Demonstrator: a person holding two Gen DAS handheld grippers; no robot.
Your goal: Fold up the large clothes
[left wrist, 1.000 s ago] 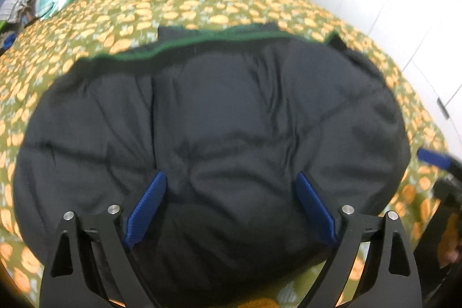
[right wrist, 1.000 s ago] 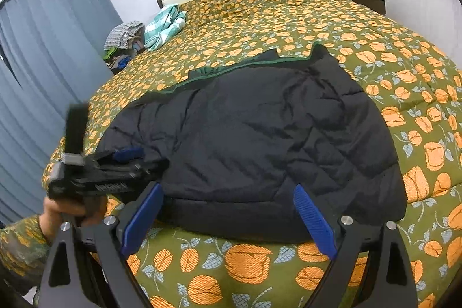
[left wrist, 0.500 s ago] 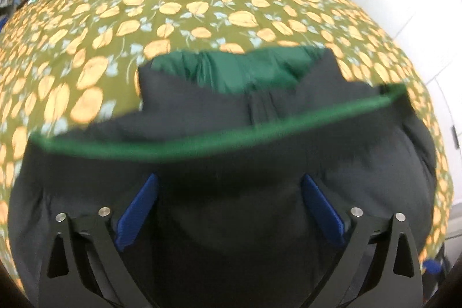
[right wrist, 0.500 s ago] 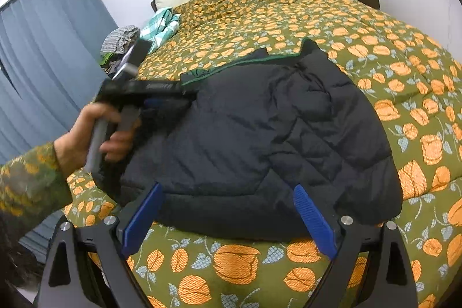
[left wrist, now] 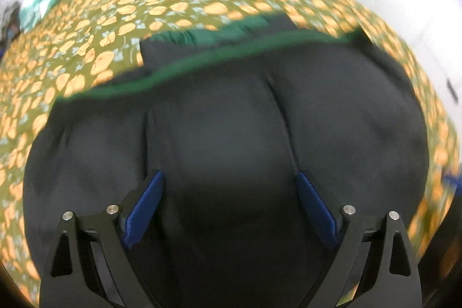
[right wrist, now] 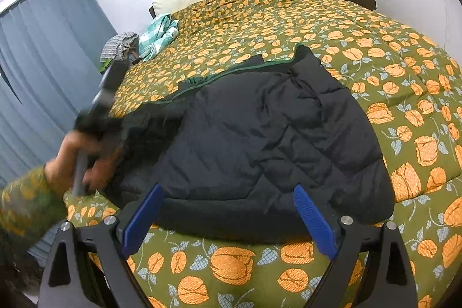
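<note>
Black puffy jacket (right wrist: 260, 146) flat on bed (right wrist: 404, 94), near front edge. Right gripper (right wrist: 228, 218) jaws released, empty, hovering over hem. Left gripper (left wrist: 228, 207) jaws likewise spread wide, low over jacket's left part, blurred. Risk: slick padded fabric slipping from thin pinch, or thick fold springing back. Green lining (right wrist: 231, 71) showing at far edge. Ample open bedspread beyond; plaid cloth (right wrist: 158, 36) well apart.
</note>
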